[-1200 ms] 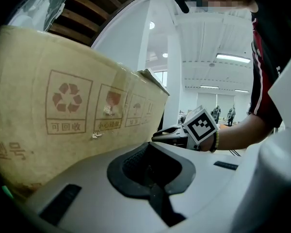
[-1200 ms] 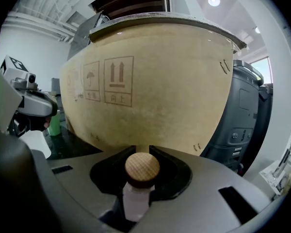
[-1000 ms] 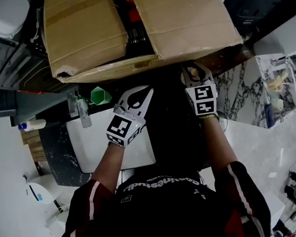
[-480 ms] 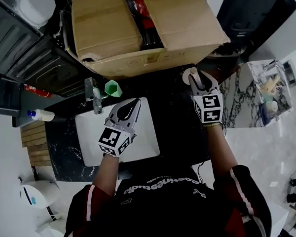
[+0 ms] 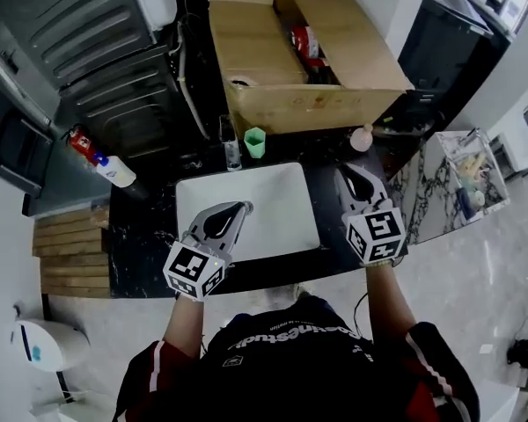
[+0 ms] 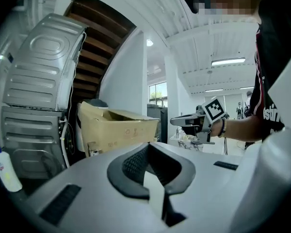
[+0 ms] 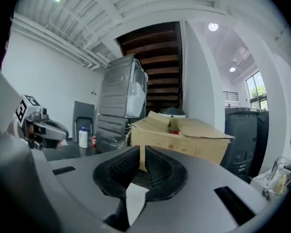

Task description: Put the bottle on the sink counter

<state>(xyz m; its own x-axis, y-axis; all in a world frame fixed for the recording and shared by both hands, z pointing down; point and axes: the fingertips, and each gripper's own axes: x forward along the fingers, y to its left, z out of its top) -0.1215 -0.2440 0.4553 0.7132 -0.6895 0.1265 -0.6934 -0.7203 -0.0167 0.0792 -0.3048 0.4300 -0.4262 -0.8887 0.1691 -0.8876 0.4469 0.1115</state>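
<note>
A small pale bottle stands upright on the black marble sink counter, right of the white sink basin and just in front of the cardboard box. My right gripper hangs over the counter a little nearer to me than the bottle and does not touch it. Its jaws are closing to a slim gap with nothing between them. My left gripper hovers over the basin's near left part, shut and empty.
A green cup and a clear glass stand behind the basin. A spray bottle lies at the counter's far left by a red item. A metal appliance stands behind, a wire rack to the right.
The right gripper has let go of the bottle near the box and drawn back toward me. The left gripper also came back over the basin. The head view has pulled away from the counter.
</note>
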